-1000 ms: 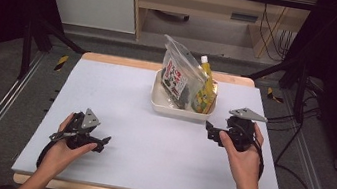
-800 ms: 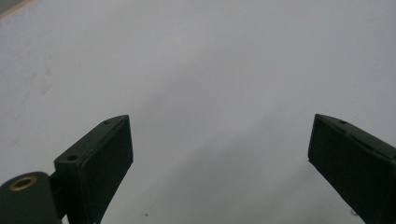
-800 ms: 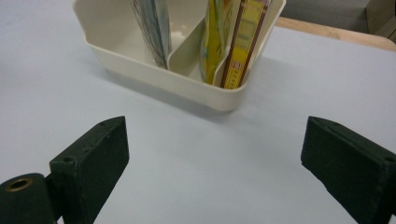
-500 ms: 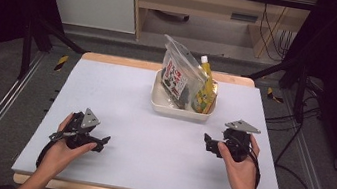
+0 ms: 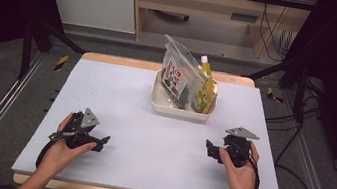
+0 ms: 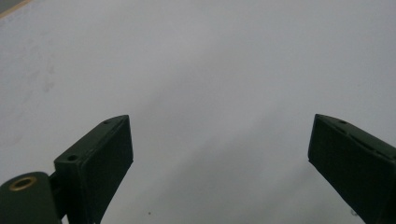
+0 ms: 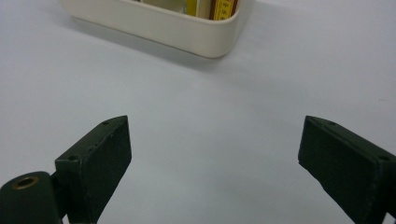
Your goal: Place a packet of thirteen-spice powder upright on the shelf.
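While both grippers rest low on pale surface (image 5: 121, 92), cream tray (image 5: 164, 106) sits at far centre: shallow, rounded corners, holding clear printed pouch (image 5: 177, 73) upright and yellow bottle (image 5: 206, 87) at its right. Right gripper (image 5: 211, 149) near right, fingers wide, empty, well apart from tray. Left gripper (image 5: 102, 143) near left, fingers wide, empty.

The right gripper (image 7: 215, 154) has its jaws spread wide with bare pale worktop (image 7: 210, 121) between them. Ahead of the jaws, well apart from their tips, stands a cream tray (image 7: 154, 25); yellow packaging (image 7: 224, 7) shows over its rim.
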`<action>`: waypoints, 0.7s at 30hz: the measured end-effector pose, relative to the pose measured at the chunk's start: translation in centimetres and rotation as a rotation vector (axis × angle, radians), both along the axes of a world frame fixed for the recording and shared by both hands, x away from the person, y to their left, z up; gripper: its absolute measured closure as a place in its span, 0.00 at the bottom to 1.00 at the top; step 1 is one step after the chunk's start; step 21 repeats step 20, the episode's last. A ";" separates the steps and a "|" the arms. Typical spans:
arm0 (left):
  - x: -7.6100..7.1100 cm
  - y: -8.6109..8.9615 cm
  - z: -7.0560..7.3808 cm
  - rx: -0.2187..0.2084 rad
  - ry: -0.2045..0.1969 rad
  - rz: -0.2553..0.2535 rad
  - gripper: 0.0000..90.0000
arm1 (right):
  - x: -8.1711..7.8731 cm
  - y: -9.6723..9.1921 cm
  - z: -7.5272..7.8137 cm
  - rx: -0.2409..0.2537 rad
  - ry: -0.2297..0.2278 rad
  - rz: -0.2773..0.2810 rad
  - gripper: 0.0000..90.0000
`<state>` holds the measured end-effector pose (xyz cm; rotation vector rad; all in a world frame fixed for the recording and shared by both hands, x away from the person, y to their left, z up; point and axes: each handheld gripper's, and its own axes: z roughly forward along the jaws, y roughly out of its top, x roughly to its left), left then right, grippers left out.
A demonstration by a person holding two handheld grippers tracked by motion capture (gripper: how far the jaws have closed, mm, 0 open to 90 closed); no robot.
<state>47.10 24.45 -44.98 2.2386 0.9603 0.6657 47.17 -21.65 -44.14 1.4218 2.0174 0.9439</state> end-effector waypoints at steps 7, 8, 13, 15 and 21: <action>0.0 0.0 0.0 0.002 -0.001 0.000 0.07 | 0.0 0.1 -1.2 -0.069 -0.020 0.024 0.12; 0.0 0.0 0.0 0.002 -0.001 0.000 0.07 | 0.0 0.0 -1.3 -0.077 -0.026 0.029 0.12; 0.0 -0.1 0.1 0.010 0.001 -0.006 0.07 | -0.3 -0.2 -2.2 -0.078 -0.052 0.033 0.11; -0.1 -0.1 0.1 0.007 -0.002 -0.007 0.07 | -0.4 -0.4 -2.5 -0.060 -0.040 0.034 0.10; -0.1 -0.1 0.2 0.002 -0.006 -0.007 0.07 | -0.4 -0.6 -2.8 -0.027 -0.030 0.004 0.09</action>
